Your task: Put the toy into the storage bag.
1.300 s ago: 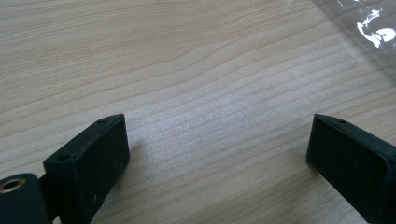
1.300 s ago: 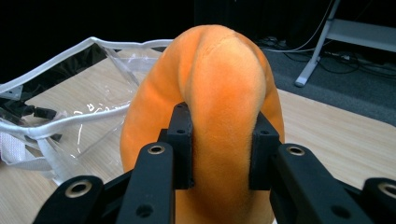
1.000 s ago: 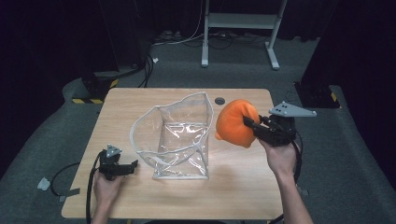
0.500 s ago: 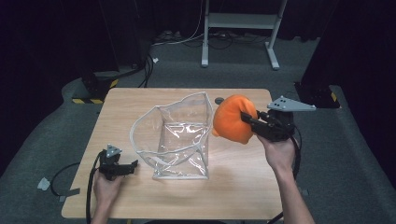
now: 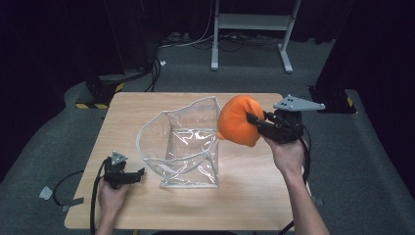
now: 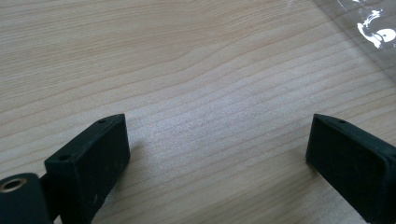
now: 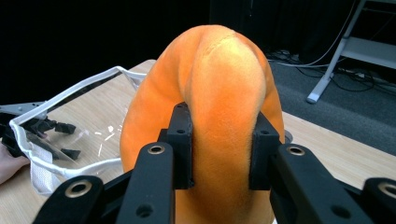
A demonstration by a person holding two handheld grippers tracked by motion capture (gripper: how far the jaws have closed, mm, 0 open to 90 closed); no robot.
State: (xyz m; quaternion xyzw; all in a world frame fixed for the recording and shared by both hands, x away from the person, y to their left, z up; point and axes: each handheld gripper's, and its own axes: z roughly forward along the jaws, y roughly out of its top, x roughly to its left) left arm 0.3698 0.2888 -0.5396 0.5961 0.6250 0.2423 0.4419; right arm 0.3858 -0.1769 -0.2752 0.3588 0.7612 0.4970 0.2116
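An orange plush toy (image 5: 238,120) hangs in the air just right of the clear plastic bag (image 5: 183,142), level with its open, white-rimmed mouth. My right gripper (image 5: 255,121) is shut on the plush; in the right gripper view the black pads (image 7: 183,144) squeeze the orange plush (image 7: 219,107) between them, with the bag (image 7: 70,126) at the left. The bag stands open on the wooden table (image 5: 142,107). My left gripper (image 5: 138,174) rests on the table at the front left, close to the bag's near left corner, open with bare wood (image 6: 210,116) between its jaws.
A small dark disc sat on the table behind the plush earlier and is hidden now. Beyond the table stand a white metal stand (image 5: 252,29), cables on the grey floor and a yellow-black striped block (image 5: 100,95). A corner of the bag (image 6: 369,28) lies ahead of the left gripper.
My right gripper has lifted the orange plush a little higher and carried it slightly left toward the bag's mouth. The left gripper has stayed where it was.
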